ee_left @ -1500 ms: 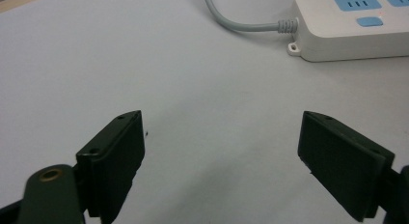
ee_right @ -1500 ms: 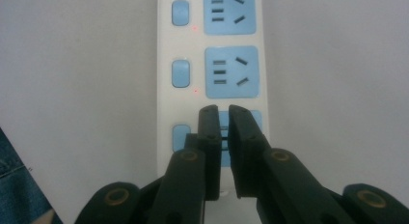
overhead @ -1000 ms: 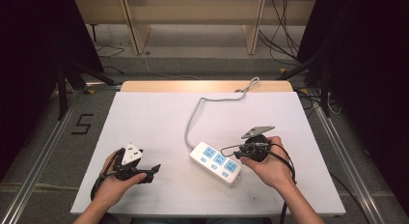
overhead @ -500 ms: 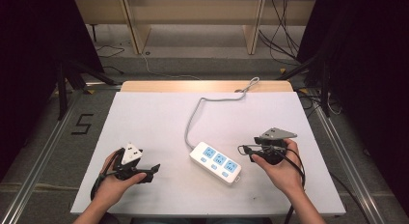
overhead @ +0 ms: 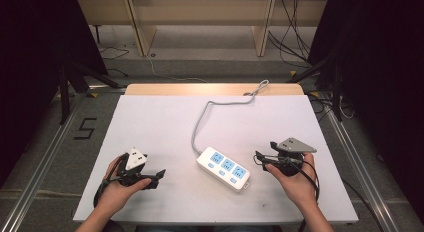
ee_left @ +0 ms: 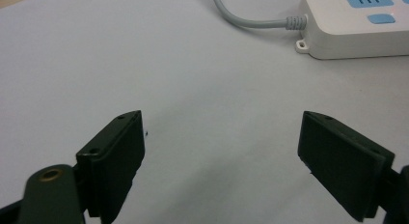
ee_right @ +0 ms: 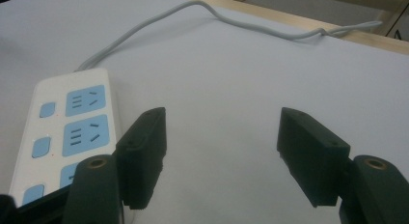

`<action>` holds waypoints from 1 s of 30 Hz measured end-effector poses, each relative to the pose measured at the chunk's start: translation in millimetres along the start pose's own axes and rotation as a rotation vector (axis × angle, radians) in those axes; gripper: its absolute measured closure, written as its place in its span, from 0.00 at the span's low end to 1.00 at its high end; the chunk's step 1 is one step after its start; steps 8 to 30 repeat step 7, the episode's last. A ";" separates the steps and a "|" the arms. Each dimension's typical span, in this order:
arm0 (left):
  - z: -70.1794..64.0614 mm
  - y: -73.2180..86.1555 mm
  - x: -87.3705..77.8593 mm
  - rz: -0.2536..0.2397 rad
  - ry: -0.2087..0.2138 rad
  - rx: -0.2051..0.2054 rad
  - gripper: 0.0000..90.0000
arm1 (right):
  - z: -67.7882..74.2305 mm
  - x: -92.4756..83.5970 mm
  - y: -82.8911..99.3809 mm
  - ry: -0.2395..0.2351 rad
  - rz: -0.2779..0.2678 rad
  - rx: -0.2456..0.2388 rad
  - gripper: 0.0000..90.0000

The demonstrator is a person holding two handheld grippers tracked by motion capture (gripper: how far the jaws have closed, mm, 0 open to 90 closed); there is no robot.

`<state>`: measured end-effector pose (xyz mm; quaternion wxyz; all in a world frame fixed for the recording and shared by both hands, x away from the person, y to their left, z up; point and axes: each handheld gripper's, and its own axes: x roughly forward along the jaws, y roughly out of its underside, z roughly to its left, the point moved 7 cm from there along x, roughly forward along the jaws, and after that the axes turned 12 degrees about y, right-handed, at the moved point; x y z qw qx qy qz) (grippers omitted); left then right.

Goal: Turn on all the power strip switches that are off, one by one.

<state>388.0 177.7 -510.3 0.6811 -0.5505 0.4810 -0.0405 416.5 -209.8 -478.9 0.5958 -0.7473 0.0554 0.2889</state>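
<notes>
The right gripper is standing clear of the power strip, having drawn away to the strip's right since the picture a second ago, when it was sitting against the strip's near end. Its jaws have just been opening and are now spread wide with nothing between them; in the right gripper view only bare table is lying between the two black pads, and the strip is lying just to their left, apart from them. Judged from this, the strip has been let go and is resting where it was left, so whatever was being done at that end appears finished or paused. The strip is lying flat near the middle of the table, angled, three blue sockets facing up, with its grey cable running away toward the far edge and over it. The right hand is resting low on the table, wrapped round the gripper body, jaws pointing left toward the strip. The left hand is holding still at the near left of the table, well apart from the strip. The left gripper is pointing right toward the strip; in the left gripper view its jaws are standing wide and empty, with the strip's cable end showing at the upper right beyond them.
</notes>
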 end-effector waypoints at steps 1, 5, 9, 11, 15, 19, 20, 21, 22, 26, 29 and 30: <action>0.1 0.0 -0.1 -0.001 0.000 -0.001 0.18 | -0.1 -0.1 0.1 0.002 -0.001 0.004 0.39; 0.4 0.0 -0.5 0.001 0.001 0.001 0.18 | 0.4 0.5 1.8 0.001 0.006 0.001 0.39; 0.6 -0.1 -0.1 -0.002 0.000 -0.002 0.18 | 1.4 0.9 2.2 -0.002 0.007 0.006 0.39; 0.6 -0.1 -0.1 -0.002 0.000 -0.002 0.18 | 1.4 0.9 2.2 -0.002 0.007 0.006 0.39; 0.6 -0.1 -0.1 -0.002 0.000 -0.002 0.18 | 1.4 0.9 2.2 -0.002 0.007 0.006 0.39; 0.6 -0.1 -0.1 -0.002 0.000 -0.002 0.18 | 1.4 0.9 2.2 -0.002 0.007 0.006 0.39; 0.6 -0.1 -0.1 -0.002 0.000 -0.002 0.18 | 1.4 0.9 2.2 -0.002 0.007 0.006 0.39; 0.6 -0.1 -0.1 -0.002 0.000 -0.002 0.18 | 1.4 0.9 2.2 -0.002 0.007 0.006 0.39; 0.6 -0.1 -0.1 -0.002 0.000 -0.002 0.18 | 1.4 0.9 2.2 -0.002 0.007 0.006 0.39; 0.6 -0.1 -0.1 -0.002 0.000 -0.002 0.18 | 1.4 0.9 2.2 -0.002 0.007 0.006 0.39; 0.6 -0.1 -0.1 -0.002 0.000 -0.002 0.18 | 1.4 0.9 2.2 -0.002 0.007 0.006 0.39; 0.6 -0.1 -0.1 -0.002 0.000 -0.002 0.18 | 1.4 0.9 2.2 -0.002 0.007 0.006 0.39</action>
